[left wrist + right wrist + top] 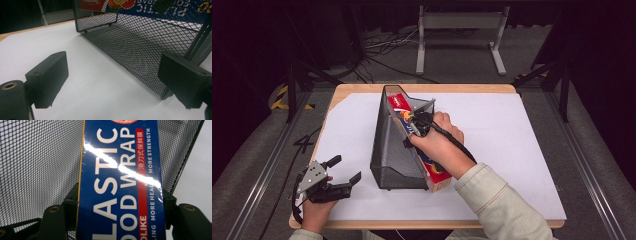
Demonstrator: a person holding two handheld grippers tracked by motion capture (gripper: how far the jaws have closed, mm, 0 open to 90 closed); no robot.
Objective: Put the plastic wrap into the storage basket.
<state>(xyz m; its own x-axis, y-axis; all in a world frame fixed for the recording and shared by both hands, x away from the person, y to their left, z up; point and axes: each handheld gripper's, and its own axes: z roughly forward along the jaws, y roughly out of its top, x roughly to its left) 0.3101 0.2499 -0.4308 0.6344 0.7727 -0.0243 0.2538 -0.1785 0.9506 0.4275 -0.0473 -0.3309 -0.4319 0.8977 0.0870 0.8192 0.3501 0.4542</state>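
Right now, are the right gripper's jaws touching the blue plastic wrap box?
Touching: in the right gripper view, the right gripper has its jaws pressed against both edges of the plastic wrap box.

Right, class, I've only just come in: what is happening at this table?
A person works with a gripper in each hand. The right gripper clamps a blue plastic wrap box and holds it inside a black mesh file holder standing on the white table. The left gripper rests open near the table's front left corner, holding nothing, jaws pointed toward the holder.
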